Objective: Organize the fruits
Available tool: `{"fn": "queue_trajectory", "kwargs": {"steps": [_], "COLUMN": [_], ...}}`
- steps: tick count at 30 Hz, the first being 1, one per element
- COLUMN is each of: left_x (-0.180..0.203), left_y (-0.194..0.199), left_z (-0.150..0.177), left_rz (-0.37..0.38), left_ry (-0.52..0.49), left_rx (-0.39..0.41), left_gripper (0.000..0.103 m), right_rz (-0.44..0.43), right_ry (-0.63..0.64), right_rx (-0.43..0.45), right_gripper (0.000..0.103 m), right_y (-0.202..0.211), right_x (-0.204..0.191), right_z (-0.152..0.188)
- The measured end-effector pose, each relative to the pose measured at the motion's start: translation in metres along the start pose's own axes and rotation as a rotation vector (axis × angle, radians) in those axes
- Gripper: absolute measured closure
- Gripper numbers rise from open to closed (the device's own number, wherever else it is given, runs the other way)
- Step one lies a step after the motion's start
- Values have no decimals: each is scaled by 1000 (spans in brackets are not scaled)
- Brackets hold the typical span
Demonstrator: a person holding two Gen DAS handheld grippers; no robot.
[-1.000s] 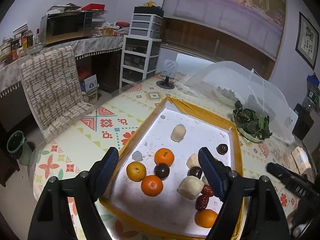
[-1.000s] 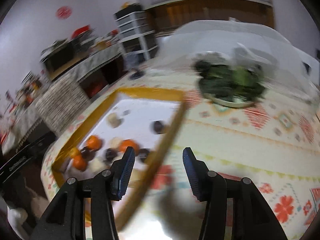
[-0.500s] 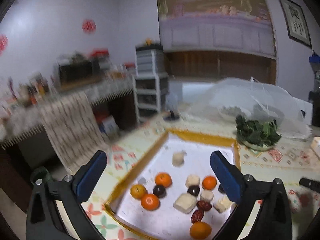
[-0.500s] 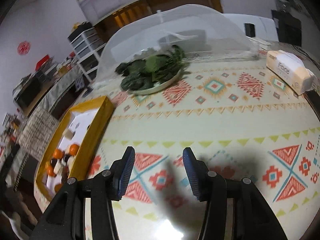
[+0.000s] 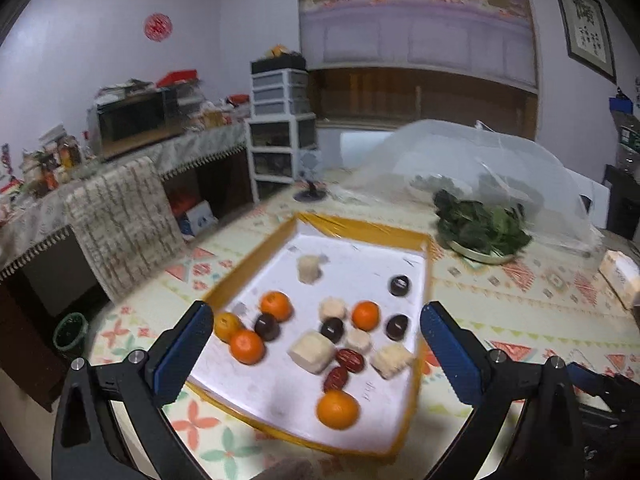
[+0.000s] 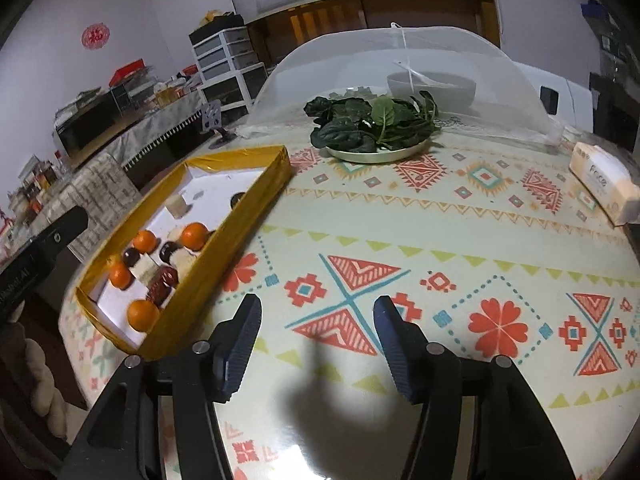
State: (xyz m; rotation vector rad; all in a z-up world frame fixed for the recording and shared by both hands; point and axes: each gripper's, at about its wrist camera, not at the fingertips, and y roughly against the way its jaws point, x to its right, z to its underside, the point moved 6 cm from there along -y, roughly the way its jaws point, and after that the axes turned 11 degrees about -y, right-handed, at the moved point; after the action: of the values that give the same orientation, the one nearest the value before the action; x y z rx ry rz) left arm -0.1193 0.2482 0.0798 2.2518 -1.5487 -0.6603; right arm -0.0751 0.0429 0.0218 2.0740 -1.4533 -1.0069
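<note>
While the fruits (image 5: 276,306) sit scattered on the white floor of the yellow-rimmed tray (image 5: 360,227), the left gripper (image 5: 314,346) hangs above them, jaws spread wide and empty. Over bare patterned tablecloth (image 6: 460,240) beside the tray, the right gripper (image 6: 317,338) has just been opening, nothing between its jaws.

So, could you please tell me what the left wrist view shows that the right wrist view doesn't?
Only the left wrist view shows the framed picture on the wall and the green bin on the floor. Only the right wrist view shows the bare tablecloth beside the tray, under the open, empty right gripper. Both show the yellow tray of fruit, the plate of greens and the mesh cover.
</note>
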Motion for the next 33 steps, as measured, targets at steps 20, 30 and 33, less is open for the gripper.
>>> {"fn": "queue_trajectory", "kwargs": {"steps": [20,30,33], "left_x": [19,8,3], "left_y": [-4,-7,-1], "left_z": [8,9,6], "left_rz": [48,77,46], "left_ry": [-44,18,28], "left_rx": [-38,-29,-7], "left_gripper": [0,0,0], "right_rz": [31,16,5], "right_ry": [108,180,198], "right_rx": [5,-1,-5], "right_gripper": [35,35,35], "right_y": [-3,-7,-6], "right_x": [-23,-43,-49], "right_z": [16,27,31]}}
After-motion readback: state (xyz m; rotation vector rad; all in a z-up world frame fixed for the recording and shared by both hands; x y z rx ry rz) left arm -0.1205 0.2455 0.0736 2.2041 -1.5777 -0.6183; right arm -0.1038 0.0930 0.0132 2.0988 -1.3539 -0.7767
